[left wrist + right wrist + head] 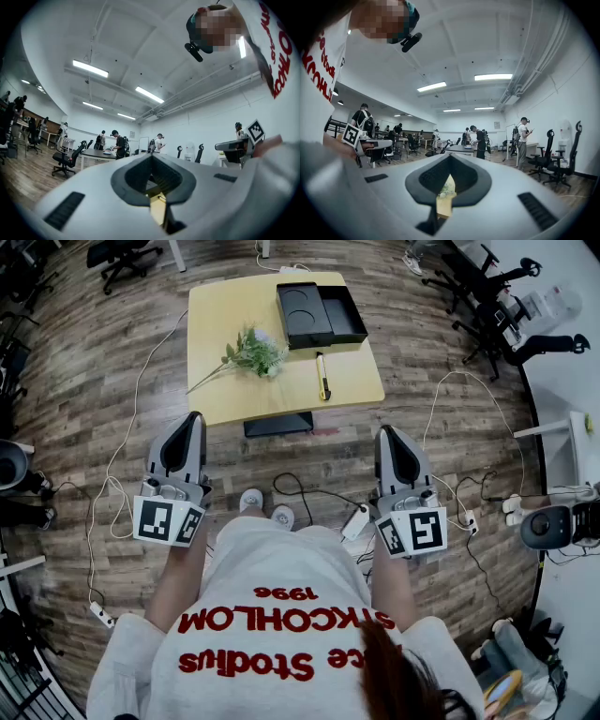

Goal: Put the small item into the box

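Left gripper [195,415] and right gripper [386,430] held their jaws pressed together, empty. The small item [322,377] lay farther off on the counter [214,329], lengthwise near-to-far, nearer the right one.

- A small yellow table [217,385] stands on a wood-plank floor [84,399].
- At its far right corner lies an open black box [320,313] in 2 sections: the left one has 1 round recess, the right one is a plain tray.
- A green leafy sprig [251,352] lies near the middle, its stem pointing to the left edge.
- A slim yellow-and-black item [322,377] lies just in front of the box, near the right edge.
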